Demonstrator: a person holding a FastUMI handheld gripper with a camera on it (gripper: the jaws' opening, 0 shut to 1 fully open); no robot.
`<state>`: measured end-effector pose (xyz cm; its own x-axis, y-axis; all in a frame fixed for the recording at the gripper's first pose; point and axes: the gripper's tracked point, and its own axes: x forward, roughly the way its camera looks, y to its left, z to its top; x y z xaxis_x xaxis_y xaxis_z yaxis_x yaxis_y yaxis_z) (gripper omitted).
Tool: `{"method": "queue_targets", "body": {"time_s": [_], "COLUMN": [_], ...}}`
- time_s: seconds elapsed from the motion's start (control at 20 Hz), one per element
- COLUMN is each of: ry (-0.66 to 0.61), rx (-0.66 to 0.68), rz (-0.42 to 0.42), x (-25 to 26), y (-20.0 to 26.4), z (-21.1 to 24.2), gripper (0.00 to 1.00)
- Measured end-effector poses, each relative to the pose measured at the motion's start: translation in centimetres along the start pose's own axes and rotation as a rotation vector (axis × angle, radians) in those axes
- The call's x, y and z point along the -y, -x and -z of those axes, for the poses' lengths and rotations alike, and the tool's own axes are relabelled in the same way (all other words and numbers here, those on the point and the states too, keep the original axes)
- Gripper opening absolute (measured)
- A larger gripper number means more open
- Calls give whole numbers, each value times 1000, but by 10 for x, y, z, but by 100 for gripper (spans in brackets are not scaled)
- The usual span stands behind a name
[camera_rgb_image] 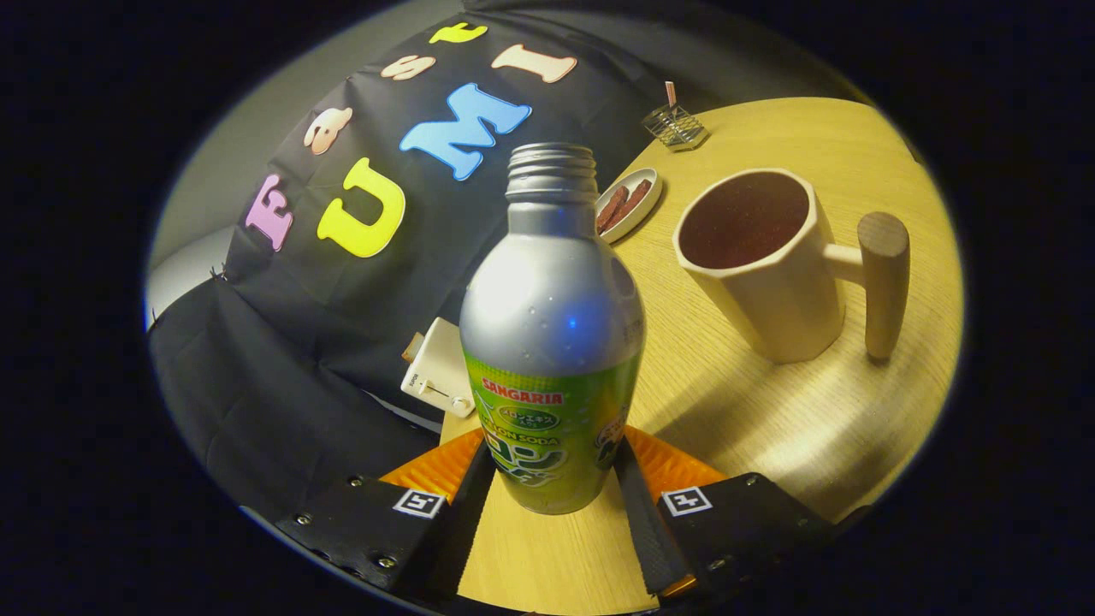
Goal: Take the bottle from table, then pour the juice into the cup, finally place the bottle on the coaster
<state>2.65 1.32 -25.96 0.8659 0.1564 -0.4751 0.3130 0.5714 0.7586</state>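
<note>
Furthest to the left of the gripper (552, 479), beyond its left finger, a small cream-white box with a slider and a knob on its face (440, 370) sits at the edge of the table against the black cloth wall (282, 342); just ahead of the fingers a flat orange ribbed coaster (436, 469) lies on the round light-wood table (770, 419), its surface showing on either side of the bottle; between the two fingers stands the silver aluminium bottle with a green printed label around its lower half (552, 342), uncapped, its threaded neck bare, and tilted a little relative to the table; the fingers are drawn in narrow around the bottle's lower body and both inner faces appear to press on the label, so the gripper seems to hold the bottle; whether the bottle's base touches the coaster or hangs just over it cannot be told; beyond the bottle and slightly to the right a small white oval dish holding dark reddish-brown pieces (630, 202) rests on the table; farther off behind it stands a little wire-mesh holder with a thin stick rising out of it (675, 125); to the right of the fingers and well apart from the bottle stands the cream faceted cup with a round wooden peg handle (770, 265), upright, its handle turned away from the bottle, its inside filled with a dark reddish liquid.
</note>
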Motion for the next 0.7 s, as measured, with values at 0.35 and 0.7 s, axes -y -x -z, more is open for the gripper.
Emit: {"method": "queue_targets", "body": {"time_s": [0.35,0.7], "ry": [-166,-347], "rx": [-24,-17], "rz": [-50,-95], "x": [-8,-19], "y": [-7,-8], "z": [-2,-8], "gripper": [77,76]}}
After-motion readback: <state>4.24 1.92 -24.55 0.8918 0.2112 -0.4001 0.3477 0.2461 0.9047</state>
